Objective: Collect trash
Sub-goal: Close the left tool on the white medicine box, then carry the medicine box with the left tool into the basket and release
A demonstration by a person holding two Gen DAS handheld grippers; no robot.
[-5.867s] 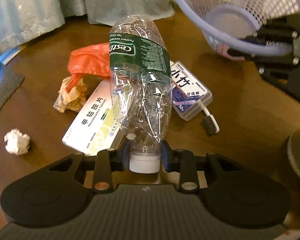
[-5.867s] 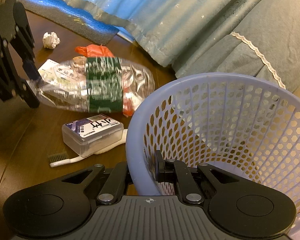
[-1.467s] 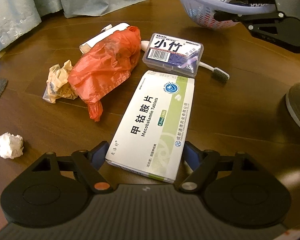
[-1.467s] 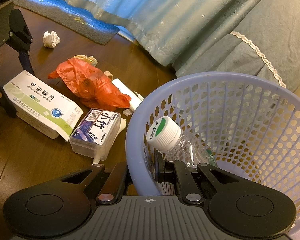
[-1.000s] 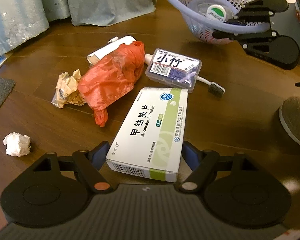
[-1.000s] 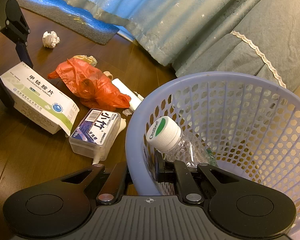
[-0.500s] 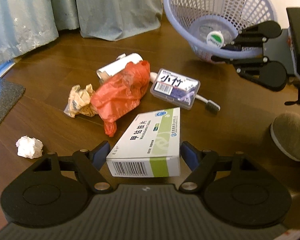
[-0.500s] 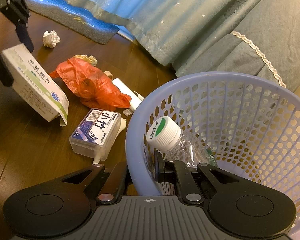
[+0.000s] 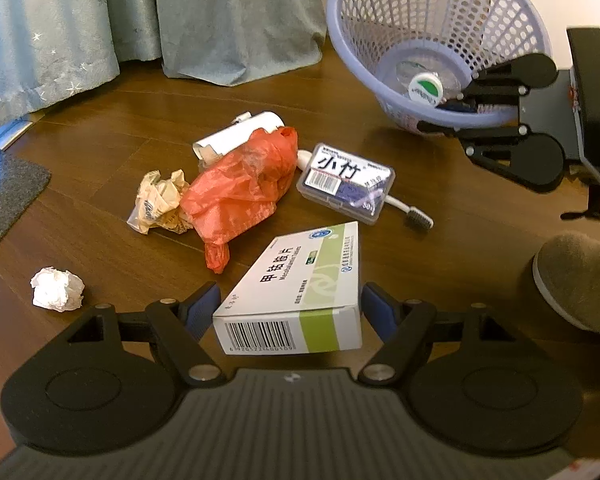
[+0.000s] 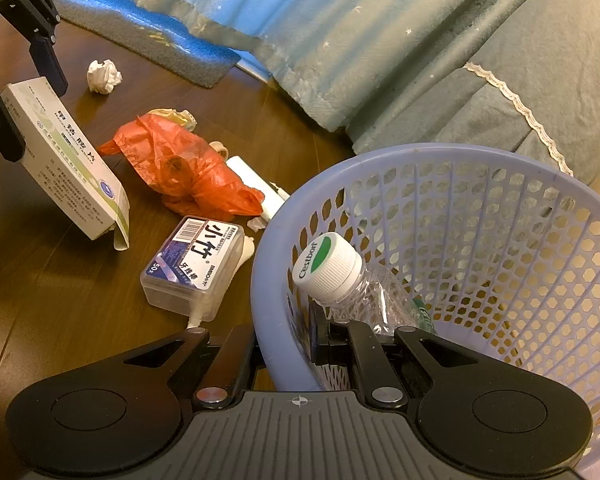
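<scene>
My left gripper (image 9: 290,312) is shut on a white and green medicine box (image 9: 308,276) and holds it tilted above the wooden floor; the box (image 10: 68,160) also shows at the left of the right wrist view. My right gripper (image 10: 288,344) is shut on the near rim of a lilac mesh basket (image 10: 420,156). A clear bottle with a white cap (image 10: 328,264) lies inside the basket. On the floor lie an orange plastic bag (image 9: 240,188), a clear floss box (image 9: 346,178), a toothbrush (image 9: 418,218), a crumpled wrapper (image 9: 160,202), a white tube (image 9: 240,134) and a paper ball (image 9: 56,290).
Blue-grey curtains (image 9: 220,20) hang behind the trash pile. A grey mat (image 9: 4,196) lies at the left edge. A grey slipper (image 9: 580,280) rests on the floor at the right, near the held box. The basket (image 9: 364,60) stands tipped toward the pile.
The left gripper has risen with the medicine box, which has come off the floor and tilted up. The right gripper and the basket have kept still.
</scene>
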